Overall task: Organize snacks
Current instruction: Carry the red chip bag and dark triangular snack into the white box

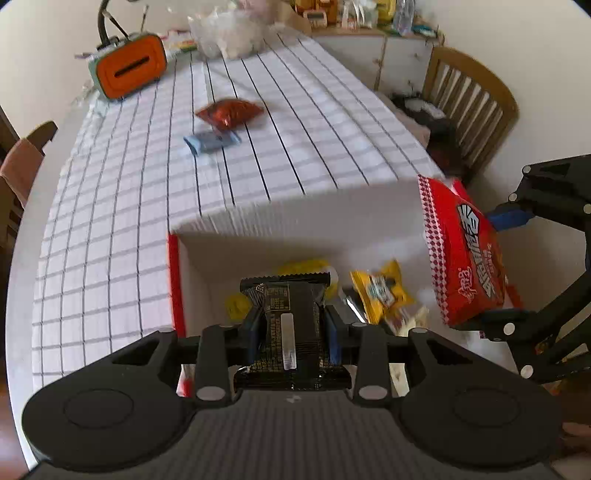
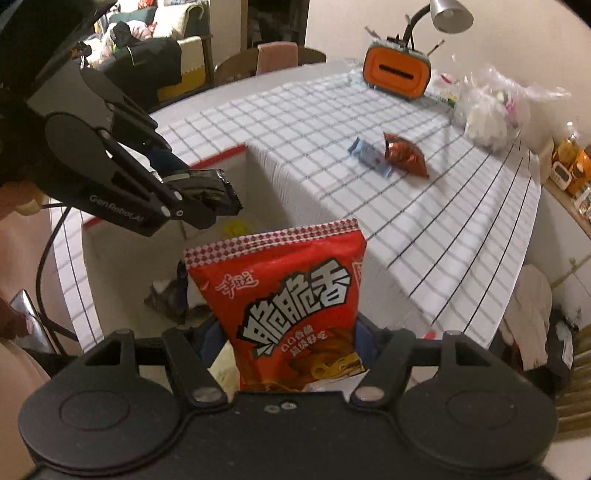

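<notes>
My left gripper [image 1: 291,325] is shut on a black snack packet [image 1: 288,314] and holds it over the open white box [image 1: 258,218] with a red edge. The packet also shows in the right wrist view [image 2: 212,192]. My right gripper [image 2: 291,332] is shut on a red noodle snack bag [image 2: 284,295], held upright above the box's right side; it also shows in the left wrist view [image 1: 465,251]. Inside the box lie yellow snack packets [image 1: 380,291]. On the checked tablecloth lie a red-brown bag [image 1: 229,112] and a light blue packet [image 1: 210,142].
An orange and green tissue box [image 1: 127,66] and a lamp [image 2: 448,16] stand at the table's far end beside clear plastic bags [image 1: 229,33]. A wooden chair [image 1: 469,99] stands at the right, another chair [image 1: 22,162] at the left. A sideboard with jars [image 1: 354,14] is behind.
</notes>
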A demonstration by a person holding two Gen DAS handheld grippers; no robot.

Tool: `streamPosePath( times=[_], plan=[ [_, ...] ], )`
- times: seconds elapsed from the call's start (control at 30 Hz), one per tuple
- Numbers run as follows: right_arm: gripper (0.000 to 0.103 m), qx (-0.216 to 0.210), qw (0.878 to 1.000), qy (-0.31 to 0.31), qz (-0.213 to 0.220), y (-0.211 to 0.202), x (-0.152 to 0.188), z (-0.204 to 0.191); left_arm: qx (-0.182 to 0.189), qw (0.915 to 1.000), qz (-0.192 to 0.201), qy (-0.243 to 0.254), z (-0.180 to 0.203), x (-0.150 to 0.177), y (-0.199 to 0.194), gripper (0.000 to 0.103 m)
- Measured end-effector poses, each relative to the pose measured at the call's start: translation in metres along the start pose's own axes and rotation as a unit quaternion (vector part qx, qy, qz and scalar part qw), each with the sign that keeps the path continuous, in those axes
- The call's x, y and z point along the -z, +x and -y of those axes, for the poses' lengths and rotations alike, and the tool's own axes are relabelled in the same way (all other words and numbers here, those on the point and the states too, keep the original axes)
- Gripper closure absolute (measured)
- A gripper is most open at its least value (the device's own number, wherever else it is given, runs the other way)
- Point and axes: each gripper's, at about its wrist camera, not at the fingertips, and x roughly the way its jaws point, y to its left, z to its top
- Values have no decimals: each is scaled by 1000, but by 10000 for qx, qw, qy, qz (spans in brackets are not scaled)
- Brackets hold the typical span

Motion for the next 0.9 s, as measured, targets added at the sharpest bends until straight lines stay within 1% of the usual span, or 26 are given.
streamPosePath(
  times=[0.23, 0.37, 0.43, 0.53, 0.73, 0.9],
  plan=[
    [34, -36, 9997, 37, -253, 12, 17, -21, -22, 9996, -276, 96, 14, 18, 16, 69],
    [34, 13, 9990, -93, -439, 21, 24, -37, -109, 9978, -630, 198, 21, 25, 30, 69],
    [34, 69, 9986, -119, -512, 25, 26, -41, -116, 9967, -786, 162, 21, 27, 36, 69],
    [34, 7, 9984, -14, -572, 28, 29, -43, -110, 9951, -977, 85, 19, 29, 45, 69],
    [34, 25, 9981, 54, -618, 32, 32, -46, -47, 9924, -1231, -5, 18, 33, 57, 69],
    [33, -2, 9981, 113, -604, 32, 31, -46, 11, 9917, -1287, -20, 18, 36, 63, 69]
  ],
)
